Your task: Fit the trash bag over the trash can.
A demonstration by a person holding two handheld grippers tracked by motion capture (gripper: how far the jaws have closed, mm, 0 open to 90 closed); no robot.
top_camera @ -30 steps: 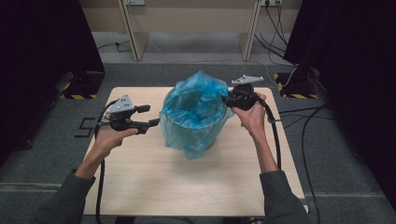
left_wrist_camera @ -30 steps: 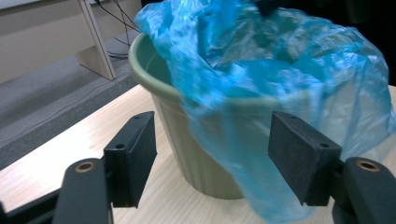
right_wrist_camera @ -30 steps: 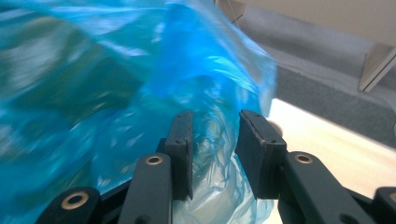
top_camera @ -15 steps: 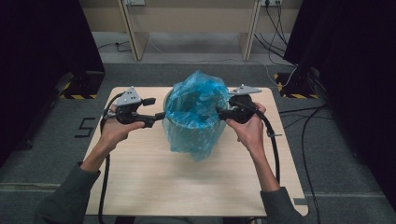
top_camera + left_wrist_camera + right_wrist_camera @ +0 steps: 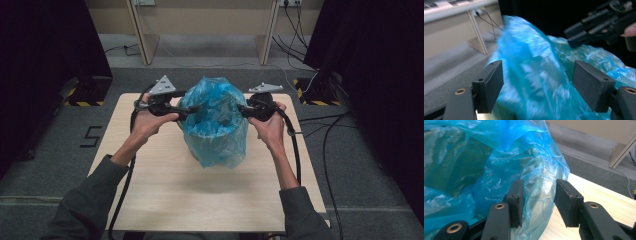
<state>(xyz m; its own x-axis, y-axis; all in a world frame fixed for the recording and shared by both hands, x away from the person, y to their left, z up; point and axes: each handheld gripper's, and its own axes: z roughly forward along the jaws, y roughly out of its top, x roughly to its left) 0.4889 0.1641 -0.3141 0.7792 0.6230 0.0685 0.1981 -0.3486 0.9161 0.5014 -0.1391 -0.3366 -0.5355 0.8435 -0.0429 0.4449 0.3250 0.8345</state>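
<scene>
Near edge: the person's forearms are coming in over the bare front of the tabletop (image 5: 165, 200), one hand to each pair of tongs.
Bag: a blue plastic bag (image 5: 215, 125) is sitting mid-tabletop, draped over a round bin (image 5: 186, 134) whose dark side is just peeking out at the bag's left; the far part of the film is puffing up above the rim.
Left tongs: the left tongs (image 5: 537, 83) are standing wide, film billowing between the pads but touching neither as far as the blurred picture is showing; in the high view they (image 5: 192, 108) are pointing in at the bag's left rim.
Right tongs: the right tongs (image 5: 537, 197) are set narrow, a fold of film lying in the gap against the inner pad, not yet clamped; from above they (image 5: 241, 108) are meeting the right rim.
Progress: the bag is looking already seated in the bin, front skirt hanging down outside. What is left, by my reckoning, is pulling the loose back edge down over the rim and smoothing it.
Far side: cables are trailing across the grey floor (image 5: 210, 55) beyond the tabletop.
</scene>
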